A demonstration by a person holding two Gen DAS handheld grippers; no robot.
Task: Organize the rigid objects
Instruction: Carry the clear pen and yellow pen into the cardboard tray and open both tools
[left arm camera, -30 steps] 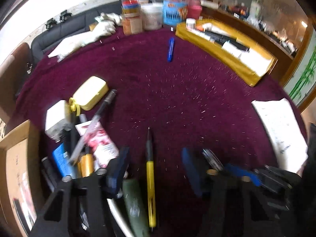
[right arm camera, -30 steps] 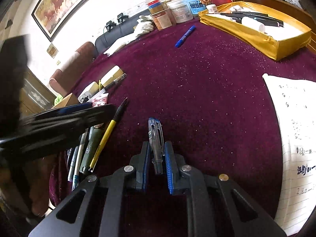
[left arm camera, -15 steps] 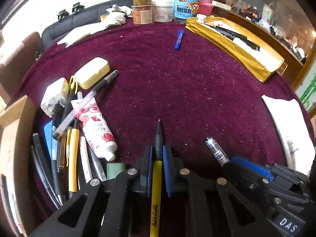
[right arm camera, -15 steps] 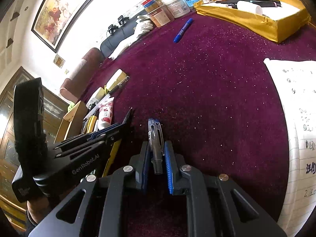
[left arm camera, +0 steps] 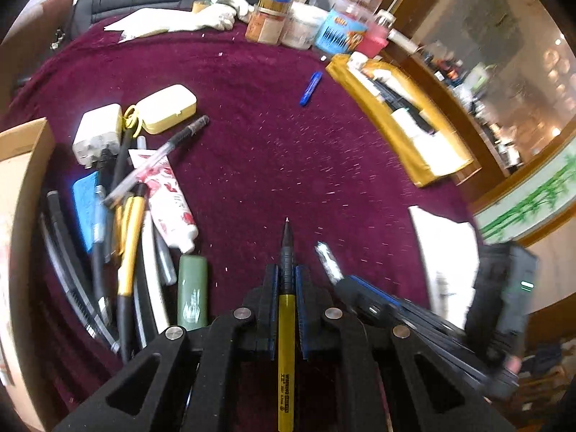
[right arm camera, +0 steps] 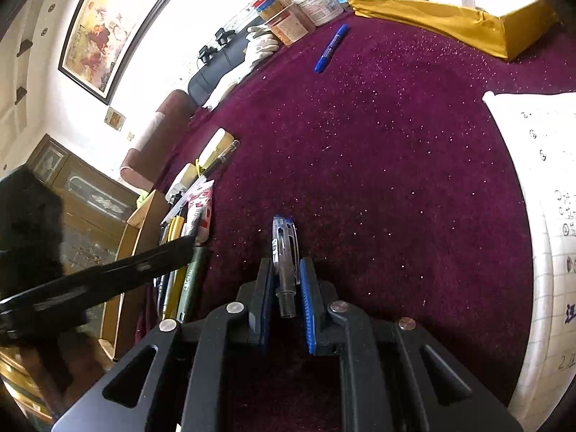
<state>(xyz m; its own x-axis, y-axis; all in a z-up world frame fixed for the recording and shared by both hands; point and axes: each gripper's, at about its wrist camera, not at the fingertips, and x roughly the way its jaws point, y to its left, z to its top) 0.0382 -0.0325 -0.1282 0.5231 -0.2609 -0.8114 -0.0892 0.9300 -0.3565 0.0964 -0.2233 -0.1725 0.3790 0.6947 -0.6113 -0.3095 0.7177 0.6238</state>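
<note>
Big picture first: the round worktop under its deep-purple glittery velvet cloth (left arm camera: 252, 165) fills my view, a framed painting (right arm camera: 104, 32) on the pale wall beyond. Far edge, the long yellow-gold fabric-lined tray (left arm camera: 403, 133) already holds pens, so that's likely where mine belong. At my left, the jumbled pile of pens and tubes (left arm camera: 129, 216) waits by the brown cardboard box (left arm camera: 21, 165). My left hand-held gripper (left arm camera: 287, 280) is clamped tight on the slim yellow-and-black pen (left arm camera: 286, 309), tip forward, clear of the cloth. My right hand-held gripper (right arm camera: 286, 288) pinches the clear-barrelled pen with blue clip (right arm camera: 284, 252), ready to carry.
</note>
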